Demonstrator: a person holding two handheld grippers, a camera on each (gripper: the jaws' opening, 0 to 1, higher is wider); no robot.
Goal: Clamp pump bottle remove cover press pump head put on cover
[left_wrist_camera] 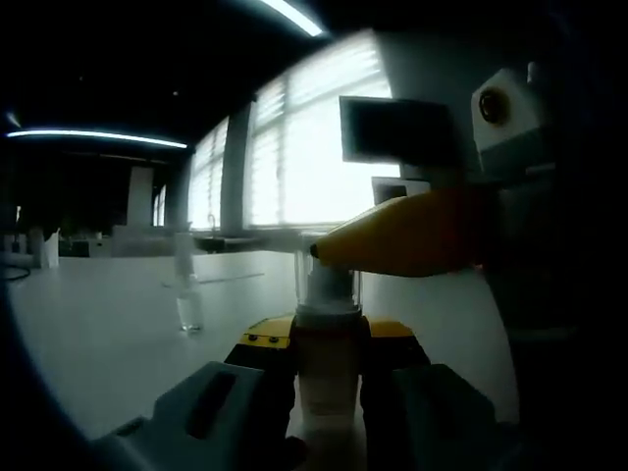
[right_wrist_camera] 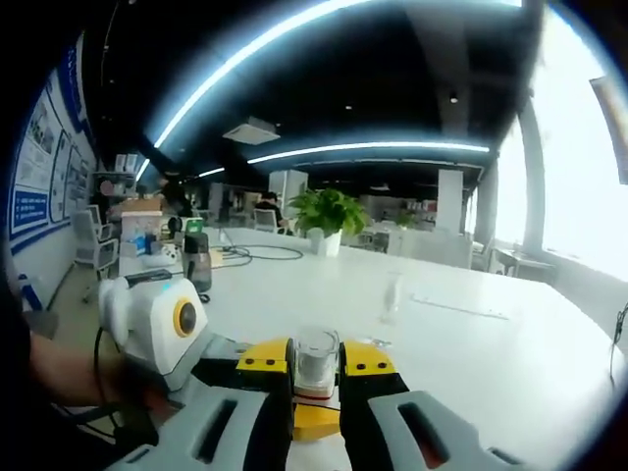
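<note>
In the left gripper view the left gripper [left_wrist_camera: 329, 378] has its yellow-tipped fingers clamped on the pale, translucent pump bottle [left_wrist_camera: 327, 392], upright above the white table [left_wrist_camera: 108, 334]. The bottle's base is cut off at the frame's bottom. The right gripper [left_wrist_camera: 412, 235] reaches in from the right, its yellow tip at the white pump head [left_wrist_camera: 329, 287]; backlight makes contact hard to judge. In the right gripper view, its fingers [right_wrist_camera: 265, 365] are clamped on the small clear plastic cover [right_wrist_camera: 316, 361]. A second clear bottle [left_wrist_camera: 188, 294] stands well apart, blurred.

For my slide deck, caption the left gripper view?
Left gripper clamps the pump bottle while the right gripper reaches its pump head.
</note>
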